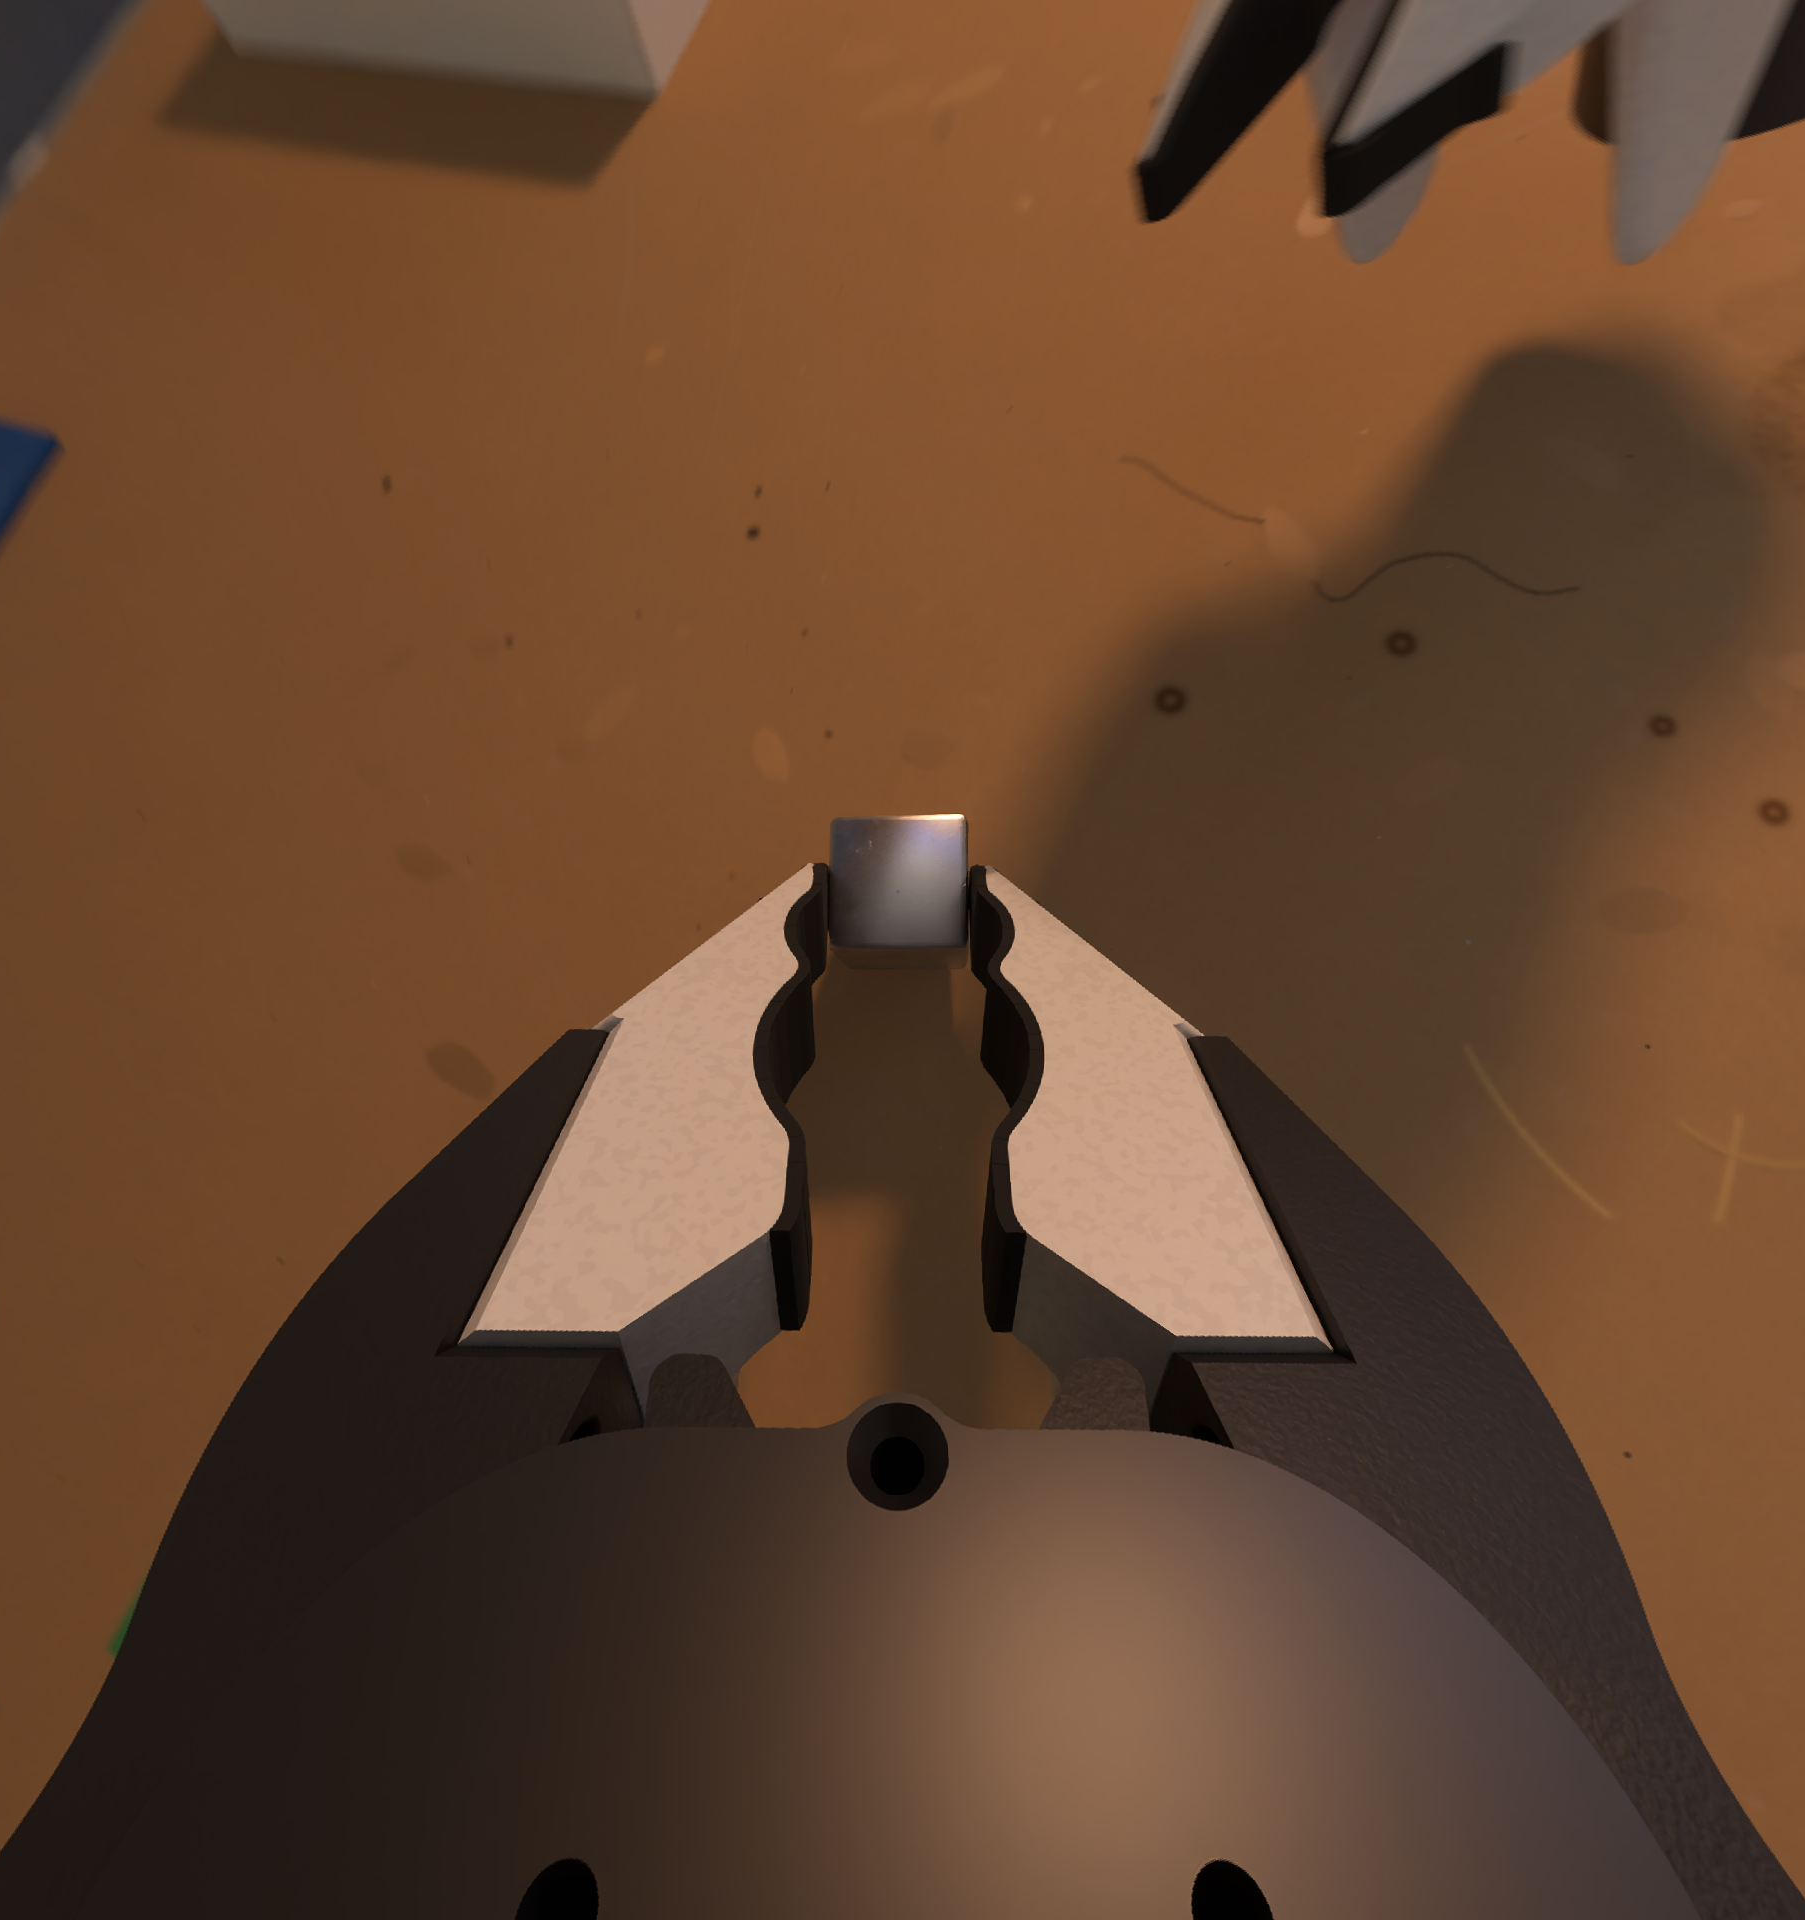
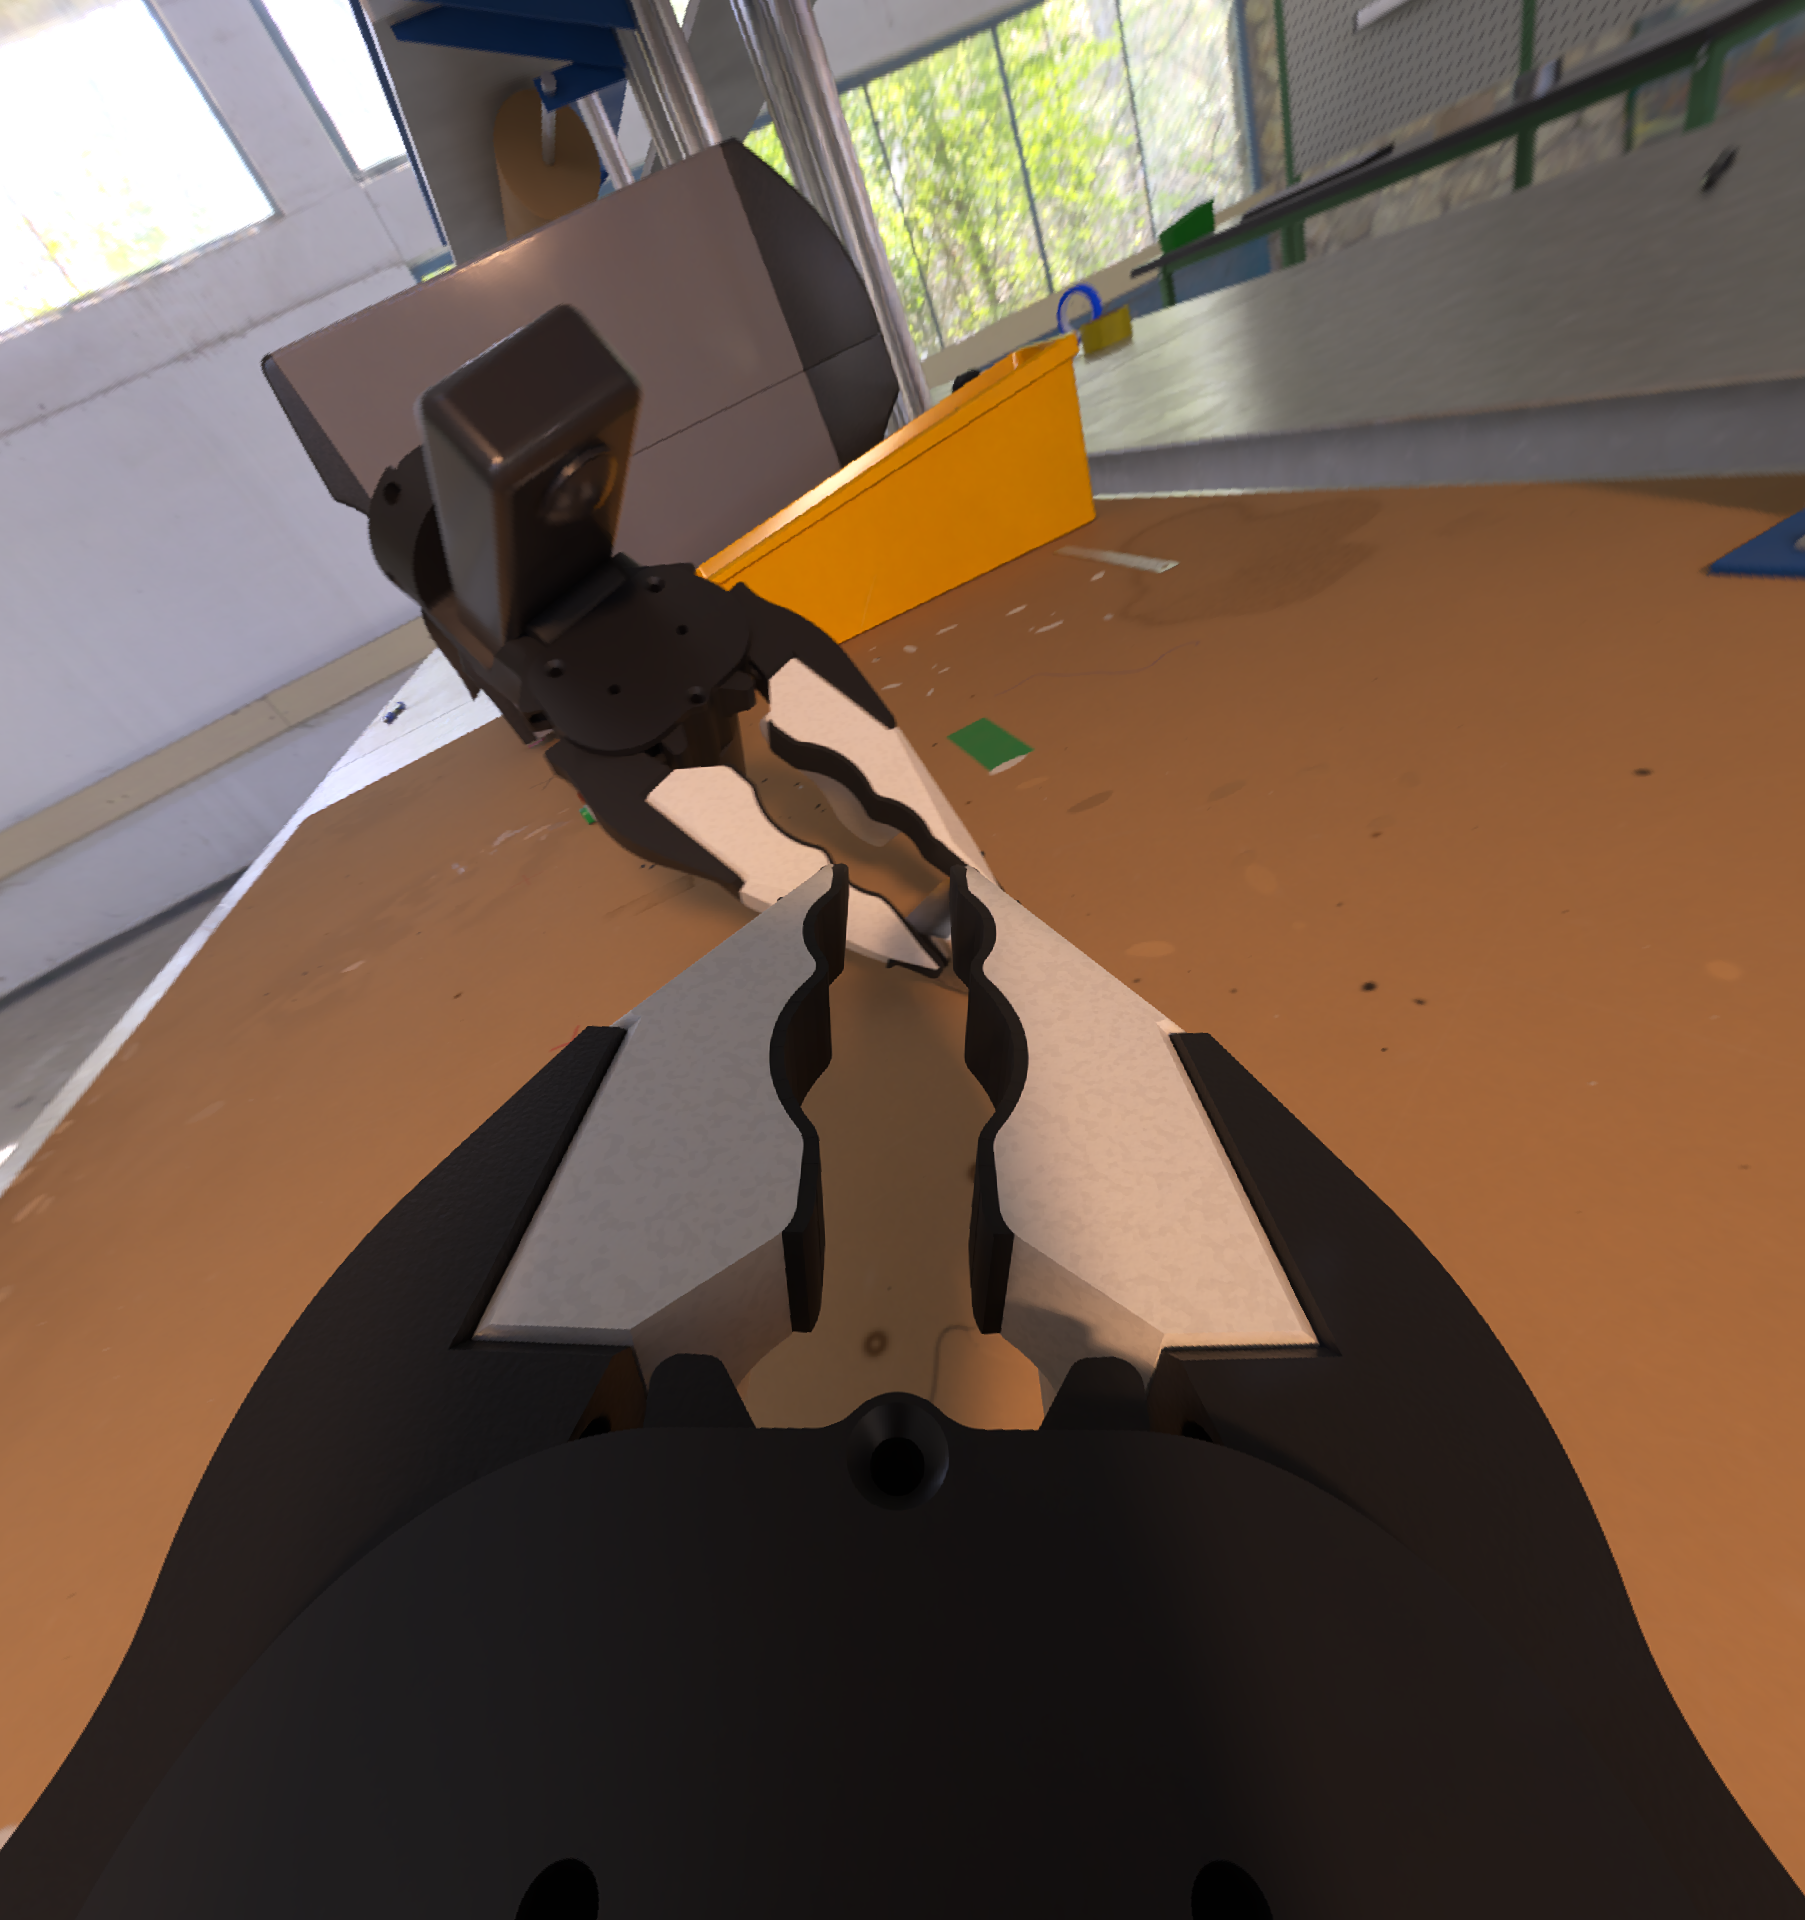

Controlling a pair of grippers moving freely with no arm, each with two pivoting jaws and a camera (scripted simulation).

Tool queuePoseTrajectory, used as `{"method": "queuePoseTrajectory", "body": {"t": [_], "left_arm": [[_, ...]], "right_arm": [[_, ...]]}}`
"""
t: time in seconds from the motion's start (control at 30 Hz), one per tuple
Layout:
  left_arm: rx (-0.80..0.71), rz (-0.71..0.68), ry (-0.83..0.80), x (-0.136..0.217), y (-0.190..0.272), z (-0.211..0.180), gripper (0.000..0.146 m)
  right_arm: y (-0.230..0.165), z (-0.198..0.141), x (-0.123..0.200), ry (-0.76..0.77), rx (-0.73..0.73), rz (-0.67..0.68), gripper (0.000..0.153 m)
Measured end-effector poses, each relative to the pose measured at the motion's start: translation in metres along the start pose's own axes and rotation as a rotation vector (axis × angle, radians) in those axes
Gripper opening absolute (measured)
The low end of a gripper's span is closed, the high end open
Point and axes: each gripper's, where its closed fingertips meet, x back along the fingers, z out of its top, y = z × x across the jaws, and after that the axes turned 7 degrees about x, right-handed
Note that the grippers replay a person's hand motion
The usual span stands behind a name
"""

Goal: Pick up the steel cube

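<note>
Two grippers in view | left gripper (image 1: pixel 898 904) closed on steel cube (image 1: pixel 898 881), both fingertips touching its sides, over the brown table (image 1: pixel 462 675) | right gripper (image 2: pixel 896 914) parted, holding nothing, well apart from the cube.

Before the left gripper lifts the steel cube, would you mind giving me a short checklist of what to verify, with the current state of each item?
1. Steel cube sits between the left gripper fingertips: ok.
2. Both pads touch the cube's sides: ok on the left wrist view, with no gap showing on either side.
3. Cube seated deep enough: not ok; only the very tips hold it.
4. Cube off the table: cannot tell.
5. Right gripper clear of the lift path: ok; it is open, holds nothing and sits off to the side.
6. Nothing else near the cube: ok; the yellow bin stands far away.
</note>
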Motion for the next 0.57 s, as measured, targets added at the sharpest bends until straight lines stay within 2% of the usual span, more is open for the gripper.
{"method": "queuePoseTrajectory", "body": {"t": [0.17, 0.23, 0.33, 0.47, 0.57], "left_arm": [[-0.184, 0.016, 0.162, 0.013, 0.010, 0.021, 0.027], [-0.203, -0.014, 0.243, 0.021, 0.016, 0.030, 0.027], [-0.104, -0.135, 0.351, 0.032, 0.026, 0.043, 0.027], [0.098, -0.361, 0.489, 0.048, 0.038, 0.062, 0.027], [0.279, -0.554, 0.527, 0.051, 0.049, 0.071, 0.027]], "right_arm": [[0.005, 0.003, 0.007, 0.005, 0.127, -0.080, 0.022], [0.005, 0.001, 0.010, -0.016, 0.170, -0.086, 0.023], [0.003, 0.000, 0.016, -0.022, 0.194, -0.059, 0.024], [0.002, 0.003, 0.025, 0.005, 0.181, -0.021, 0.026], [0.000, 0.005, 0.025, 0.024, 0.168, -0.002, 0.029]]}}
